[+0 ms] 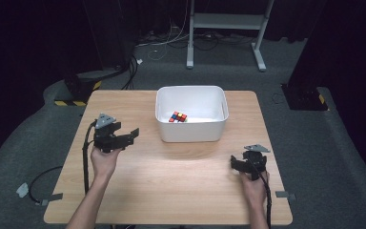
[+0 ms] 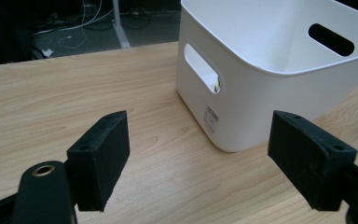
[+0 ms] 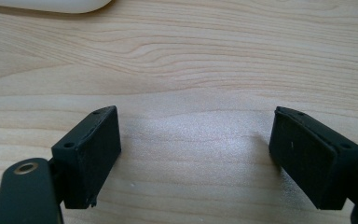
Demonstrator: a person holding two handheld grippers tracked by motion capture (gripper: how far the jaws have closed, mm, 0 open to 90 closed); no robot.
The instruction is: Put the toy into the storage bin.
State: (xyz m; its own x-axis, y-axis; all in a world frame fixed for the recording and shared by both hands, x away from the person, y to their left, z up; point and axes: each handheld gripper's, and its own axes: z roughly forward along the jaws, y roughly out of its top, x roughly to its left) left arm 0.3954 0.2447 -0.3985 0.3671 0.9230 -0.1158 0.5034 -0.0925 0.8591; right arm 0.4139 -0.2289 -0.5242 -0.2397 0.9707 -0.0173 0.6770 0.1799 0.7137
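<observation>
The wooden table [image 1: 171, 191] has broad bare board along its near edge and between the two hands, with a narrower strip on either side of the white plastic bin [image 1: 191, 131], which stands toward the far edge at the middle. Inside the bin, on its floor, lies a Rubik's cube [image 1: 177, 117], showing red, blue, orange and white squares (too small to read its pattern). The bin has slot handles cut in its end walls and a barcode label low on one corner.

The left gripper [image 1: 132, 135] is held above the table left of the bin, pointing toward it, jaws spread with nothing between them. The right gripper [image 1: 233, 164] sits low by the table's right edge, well apart from the bin, jaws likewise spread over bare wood.
</observation>
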